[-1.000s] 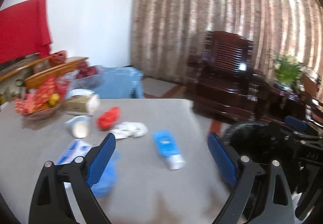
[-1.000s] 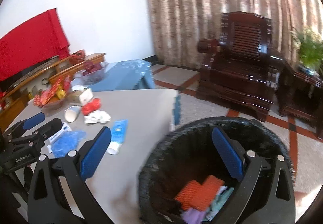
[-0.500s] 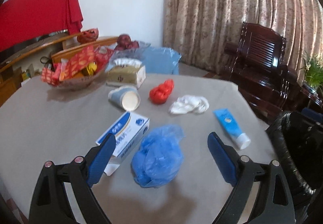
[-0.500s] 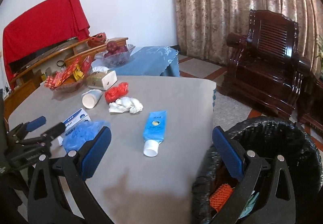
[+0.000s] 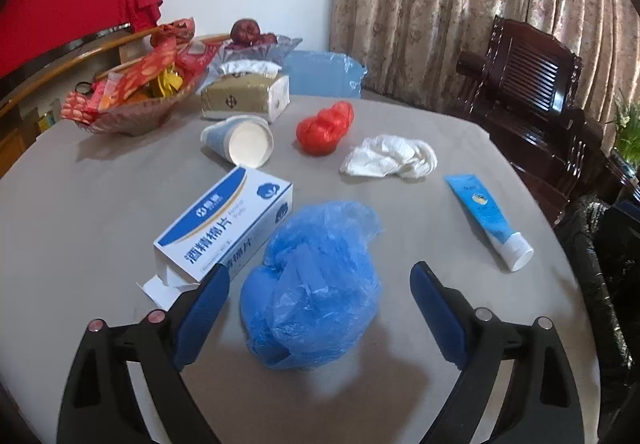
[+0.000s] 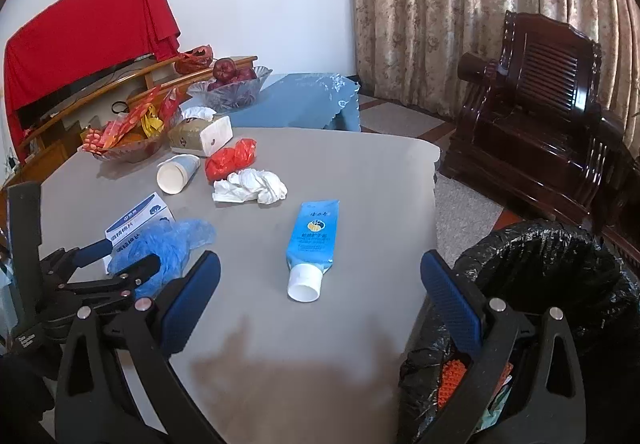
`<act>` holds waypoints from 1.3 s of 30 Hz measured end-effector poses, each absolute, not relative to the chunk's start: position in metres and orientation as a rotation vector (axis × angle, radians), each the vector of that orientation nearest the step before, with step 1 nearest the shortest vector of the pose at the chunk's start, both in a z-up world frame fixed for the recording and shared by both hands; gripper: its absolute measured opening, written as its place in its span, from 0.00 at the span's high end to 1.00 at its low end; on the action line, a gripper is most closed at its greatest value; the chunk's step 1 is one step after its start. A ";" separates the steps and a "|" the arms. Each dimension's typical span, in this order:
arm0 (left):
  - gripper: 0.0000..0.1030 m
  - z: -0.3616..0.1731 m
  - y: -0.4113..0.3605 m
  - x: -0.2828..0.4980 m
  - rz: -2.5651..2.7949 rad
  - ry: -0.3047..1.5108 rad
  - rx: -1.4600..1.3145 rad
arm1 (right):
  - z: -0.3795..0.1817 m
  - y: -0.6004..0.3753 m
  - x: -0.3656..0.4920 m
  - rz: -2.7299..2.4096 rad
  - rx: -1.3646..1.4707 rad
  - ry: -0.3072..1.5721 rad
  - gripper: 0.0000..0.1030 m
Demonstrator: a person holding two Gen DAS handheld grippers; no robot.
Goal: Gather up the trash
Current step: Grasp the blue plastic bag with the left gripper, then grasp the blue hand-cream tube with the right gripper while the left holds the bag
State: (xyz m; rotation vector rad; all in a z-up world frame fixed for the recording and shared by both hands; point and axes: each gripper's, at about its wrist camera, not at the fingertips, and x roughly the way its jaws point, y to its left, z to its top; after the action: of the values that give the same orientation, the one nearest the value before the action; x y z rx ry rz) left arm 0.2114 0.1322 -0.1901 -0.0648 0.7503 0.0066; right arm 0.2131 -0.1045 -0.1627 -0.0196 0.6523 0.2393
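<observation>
On the grey table [image 5: 92, 195] lie a crumpled blue plastic bag [image 5: 316, 284], a white and blue box [image 5: 224, 219], a tipped paper cup [image 5: 240, 139], a red bag [image 5: 324, 125], white crumpled tissue [image 5: 388, 159] and a blue tube [image 5: 488, 219]. My left gripper [image 5: 320, 308] is open, its jaws on either side of the blue bag. My right gripper [image 6: 320, 292] is open and empty, just in front of the blue tube [image 6: 314, 244]. A black-lined trash bin [image 6: 552, 284] with some rubbish stands at the table's right edge.
A snack basket [image 5: 132, 99], a tissue pack [image 5: 248, 95] and a fruit bowl [image 6: 228, 87] stand at the table's far side. A dark wooden armchair [image 6: 540, 99] and curtains are behind. The left gripper shows in the right wrist view [image 6: 116, 264].
Both grippers have swung left from the bin toward the table. The left one has closed in on the blue bag, the right one faces the blue tube.
</observation>
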 end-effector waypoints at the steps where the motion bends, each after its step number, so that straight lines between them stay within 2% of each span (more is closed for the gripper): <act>1: 0.13 -0.192 0.132 0.213 0.009 0.756 -0.066 | -0.164 -0.104 0.214 0.240 -0.021 0.654 0.05; 5: 0.14 -0.199 0.133 0.221 0.018 0.788 -0.075 | -0.167 -0.103 0.215 0.241 -0.026 0.662 0.05; 10: 0.37 -0.208 0.132 0.232 0.012 0.849 -0.098 | -0.169 -0.103 0.219 0.237 -0.030 0.668 0.05; 15: 0.48 -0.204 0.134 0.229 0.015 0.829 -0.122 | -0.169 -0.100 0.224 0.236 -0.034 0.668 0.05; 23: 0.49 -0.171 0.142 0.217 0.029 0.724 -0.122 | -0.178 -0.083 0.248 0.237 -0.036 0.698 0.05; 31: 0.48 -0.163 0.153 0.219 0.050 0.705 -0.127 | -0.208 -0.070 0.288 0.194 -0.040 0.781 0.06; 34: 0.48 -0.164 0.153 0.222 0.053 0.707 -0.123 | -0.221 -0.068 0.299 0.185 -0.048 0.824 0.16; 37: 0.48 -0.167 0.151 0.226 0.054 0.710 -0.119 | -0.231 -0.068 0.307 0.175 -0.040 0.867 0.19; 39: 0.48 -0.170 0.149 0.229 0.054 0.716 -0.119 | -0.237 -0.068 0.310 0.179 -0.039 0.904 0.26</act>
State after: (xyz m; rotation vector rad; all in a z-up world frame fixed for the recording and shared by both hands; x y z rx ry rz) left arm 0.2287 0.1494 -0.1696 -0.1192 0.7162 0.0540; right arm 0.3099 -0.0678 -0.2371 -0.0395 0.9042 0.1786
